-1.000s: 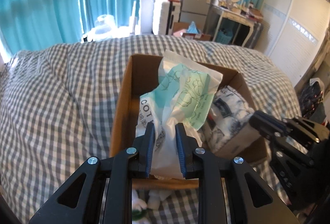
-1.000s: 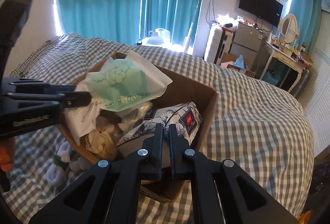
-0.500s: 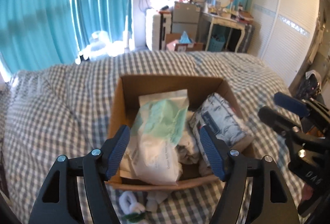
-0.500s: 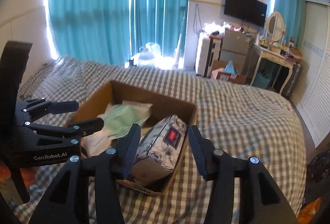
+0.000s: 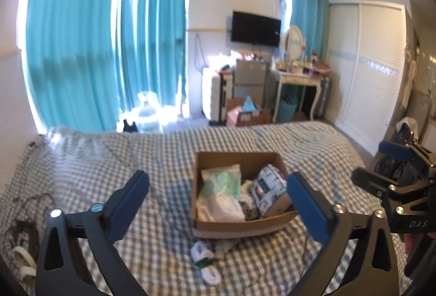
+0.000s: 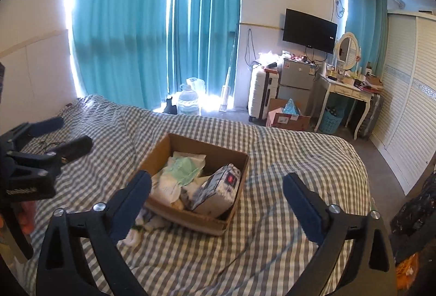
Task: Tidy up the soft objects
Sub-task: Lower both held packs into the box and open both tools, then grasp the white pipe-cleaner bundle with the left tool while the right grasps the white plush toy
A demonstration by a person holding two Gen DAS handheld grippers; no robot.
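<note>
Left wrist view: the left hand-held gripper (image 5: 218, 191) hangs above the bed (image 5: 81, 165) with its jaws spread wide and nothing between them. The right hand-held gripper (image 6: 216, 191) is likewise wide apart and empty. Beyond both sits the box (image 5: 237, 226), a cardboard carton resting on the checked bedcover. Inside the box, a green-and-white pack (image 5: 220, 189) lies on its left side and a floral pack (image 5: 268, 192) leans at its right side, with crumpled cloth between them. Just in front of the box, on the bed, lies a small white soft item (image 5: 205, 263) with a green tag, still outside. It looks light and limp, so it would likely sag when lifted; pinching it across its bunched middle seems the surest hold. The packs appear squashy and slick-wrapped.
</note>
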